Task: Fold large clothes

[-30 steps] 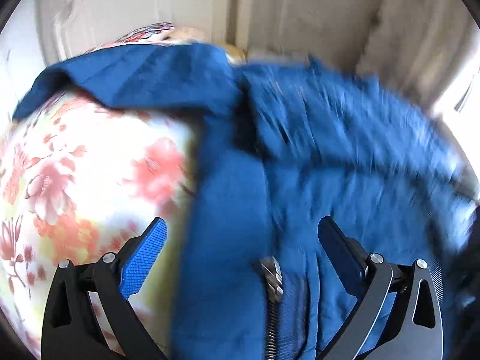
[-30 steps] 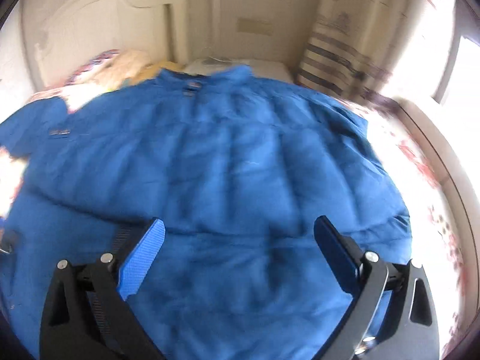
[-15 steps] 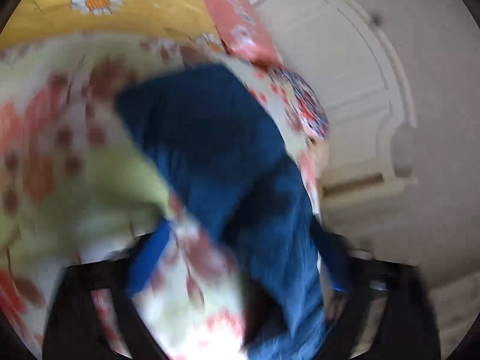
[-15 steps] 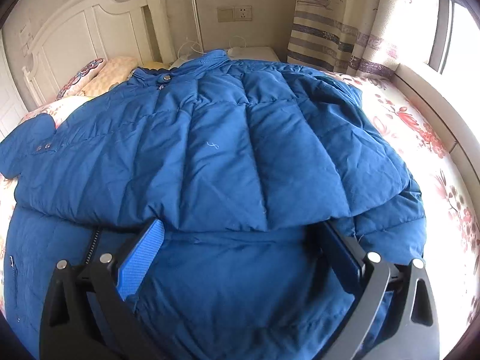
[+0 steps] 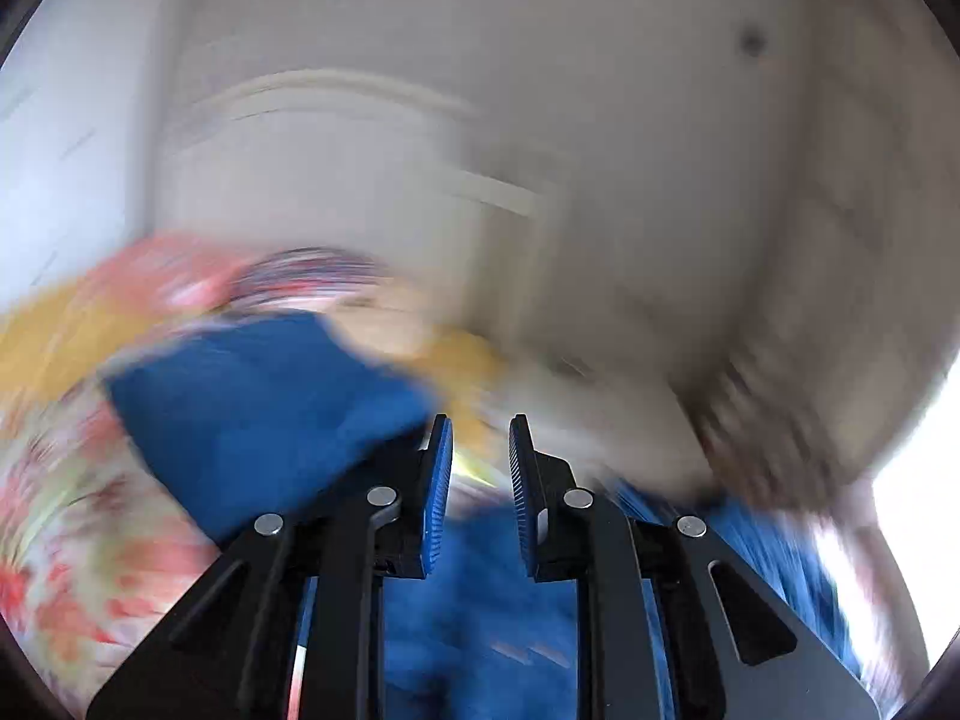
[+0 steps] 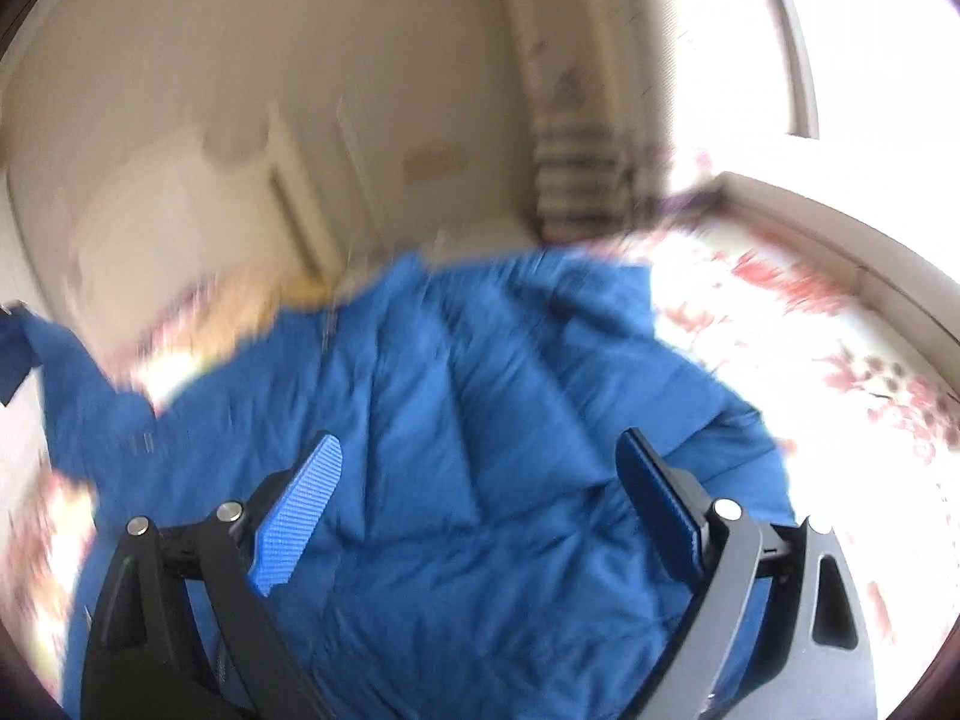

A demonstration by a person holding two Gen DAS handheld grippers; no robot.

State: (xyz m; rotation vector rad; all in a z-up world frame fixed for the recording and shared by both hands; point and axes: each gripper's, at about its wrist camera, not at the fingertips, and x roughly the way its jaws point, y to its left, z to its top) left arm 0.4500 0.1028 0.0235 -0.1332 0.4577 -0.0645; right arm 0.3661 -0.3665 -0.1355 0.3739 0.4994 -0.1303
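The left gripper's (image 5: 480,450) fingers are shut, maybe pinching the puffy blue quilted jacket (image 6: 456,420) to fold it, while the right gripper's (image 6: 480,468) wide fingers are closing, empty.

No readable txt, labels, brands, nos. or signs in either view; both are motion-blurred.
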